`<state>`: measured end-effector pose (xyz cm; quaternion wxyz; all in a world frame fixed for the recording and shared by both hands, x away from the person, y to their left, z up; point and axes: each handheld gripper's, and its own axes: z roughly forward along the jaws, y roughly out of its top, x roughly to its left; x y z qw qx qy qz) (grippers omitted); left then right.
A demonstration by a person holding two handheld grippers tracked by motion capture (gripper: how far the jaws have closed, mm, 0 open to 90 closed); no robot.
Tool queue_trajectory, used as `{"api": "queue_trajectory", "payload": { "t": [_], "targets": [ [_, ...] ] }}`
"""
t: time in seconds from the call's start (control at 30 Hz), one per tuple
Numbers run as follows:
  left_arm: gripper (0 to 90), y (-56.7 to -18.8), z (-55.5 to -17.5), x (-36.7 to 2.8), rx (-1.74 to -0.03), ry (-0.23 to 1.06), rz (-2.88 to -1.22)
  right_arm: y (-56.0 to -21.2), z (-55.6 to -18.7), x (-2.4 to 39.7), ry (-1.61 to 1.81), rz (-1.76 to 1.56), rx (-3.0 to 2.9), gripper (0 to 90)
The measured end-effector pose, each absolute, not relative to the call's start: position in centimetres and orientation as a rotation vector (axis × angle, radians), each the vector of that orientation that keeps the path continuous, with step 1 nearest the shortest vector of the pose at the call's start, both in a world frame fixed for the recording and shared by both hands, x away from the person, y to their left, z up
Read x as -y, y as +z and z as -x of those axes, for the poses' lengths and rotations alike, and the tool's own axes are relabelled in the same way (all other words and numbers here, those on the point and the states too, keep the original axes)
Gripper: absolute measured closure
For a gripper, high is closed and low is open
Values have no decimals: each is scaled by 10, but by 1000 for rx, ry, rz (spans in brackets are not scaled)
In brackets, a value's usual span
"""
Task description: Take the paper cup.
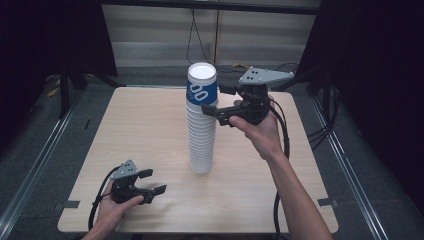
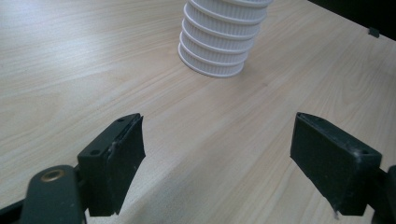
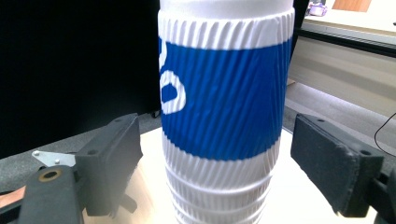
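Note:
A tall stack of ribbed white paper cups (image 1: 202,135) stands upside down at the middle of the wooden table (image 1: 145,125). Its top cup (image 1: 202,85) carries a blue band with white marks. My right gripper (image 1: 217,102) is held level at the top of the stack, just right of it. In the right gripper view my right gripper (image 3: 217,168) is open, its jaws standing either side of the blue-banded cup (image 3: 224,93) with a gap on each side. My left gripper (image 1: 154,181) rests low near the table's front left, open with nothing in it. From the left gripper (image 2: 217,158), the stack's base (image 2: 217,46) lies ahead.
Black cables (image 1: 282,145) trail from the right gripper down the table's right side. Dark curtains and stands surround the table, with floor rails (image 1: 35,170) on both sides. Bare tabletop lies left of and in front of the stack.

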<state>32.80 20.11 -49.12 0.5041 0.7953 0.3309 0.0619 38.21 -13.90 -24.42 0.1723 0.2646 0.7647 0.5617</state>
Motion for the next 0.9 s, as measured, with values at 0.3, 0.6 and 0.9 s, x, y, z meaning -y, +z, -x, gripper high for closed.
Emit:
{"api": "queue_trajectory", "payload": {
  "t": [0.3, 0.6, 0.9],
  "targets": [
    [176, -492, -328, -200, -795, 148, -1932, -233, -390, 128, 1520, -740, -2217, 136],
    [176, -492, -328, -200, -791, 151, -1935, -225, -402, 121, 1505, -726, -2250, 158],
    [177, -492, -328, -200, -789, 151, -1936, -221, -408, 112, 1490, -715, -2281, 168]
  ]
}}
